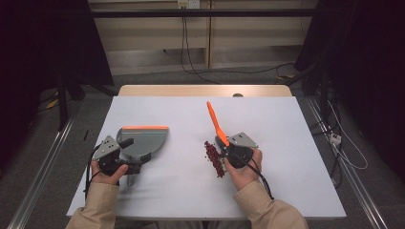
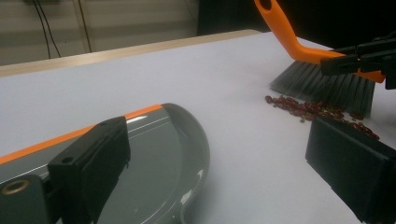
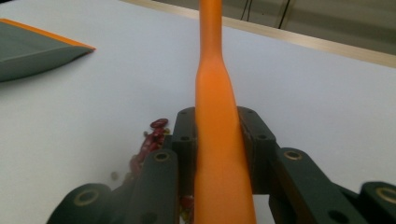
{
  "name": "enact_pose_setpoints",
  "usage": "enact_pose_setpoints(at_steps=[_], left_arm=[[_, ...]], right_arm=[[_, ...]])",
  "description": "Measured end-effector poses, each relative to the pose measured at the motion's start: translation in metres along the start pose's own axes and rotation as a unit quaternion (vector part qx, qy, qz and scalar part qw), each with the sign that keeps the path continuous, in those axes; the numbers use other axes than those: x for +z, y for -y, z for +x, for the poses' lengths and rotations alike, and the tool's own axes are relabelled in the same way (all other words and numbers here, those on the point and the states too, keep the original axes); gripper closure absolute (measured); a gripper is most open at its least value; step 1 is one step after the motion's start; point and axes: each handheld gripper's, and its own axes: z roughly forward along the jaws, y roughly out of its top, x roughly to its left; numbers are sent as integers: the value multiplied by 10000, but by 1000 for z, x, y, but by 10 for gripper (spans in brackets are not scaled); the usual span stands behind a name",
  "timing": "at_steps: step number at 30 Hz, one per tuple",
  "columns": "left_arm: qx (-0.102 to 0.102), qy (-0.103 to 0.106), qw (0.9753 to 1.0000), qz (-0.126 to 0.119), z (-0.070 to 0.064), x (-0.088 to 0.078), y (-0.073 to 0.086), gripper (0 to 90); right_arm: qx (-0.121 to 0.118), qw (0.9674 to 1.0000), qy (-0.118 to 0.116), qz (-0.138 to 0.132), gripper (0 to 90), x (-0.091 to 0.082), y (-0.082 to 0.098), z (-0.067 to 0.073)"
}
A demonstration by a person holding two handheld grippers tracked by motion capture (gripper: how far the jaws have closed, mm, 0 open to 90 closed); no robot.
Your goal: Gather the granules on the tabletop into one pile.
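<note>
Right gripper (image 1: 228,151): jaws clamped from both sides on the orange brush (image 3: 219,154), gripping its handle low down near the head; seen from the right gripper view, the pads press flat against the orange plastic.
Left gripper (image 1: 128,167): in the high view it sits at the rear of the dustpan (image 1: 143,140). In the left gripper view the jaws stand wide apart, one over the pan's grey body and the other over bare table; whether they hold anything cannot be told from these pictures.
Brush direction: the long axis runs from the person's right hand (image 1: 243,171) up and away toward the far edge, leaning slightly left in the high view; the handle's free end, with its hanging hole, points away from the person, and the bristles (image 2: 327,86) point down at the table.
Brush place: right of centre on the white table (image 1: 286,124), bristles right behind the beans.
Beans (image 1: 214,157): a narrow strip of small dark red pieces, just left of the right gripper, partly touched by the bristles.
Dustpan: grey, flat on the table, with an orange strip (image 1: 144,128) along its far straight edge; well apart from the beans, to their left.
In between: bare white tabletop.
Brush look: bright orange handle, bent above the head, grey bristles.
</note>
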Motion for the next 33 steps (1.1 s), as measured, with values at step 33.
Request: enact_pose_setpoints(at_steps=[33], left_arm=[[-50,-51,10000,2,3,1,1,62]], right_arm=[[-2340,9202,-3071,-643,712,86,-36,-62]])
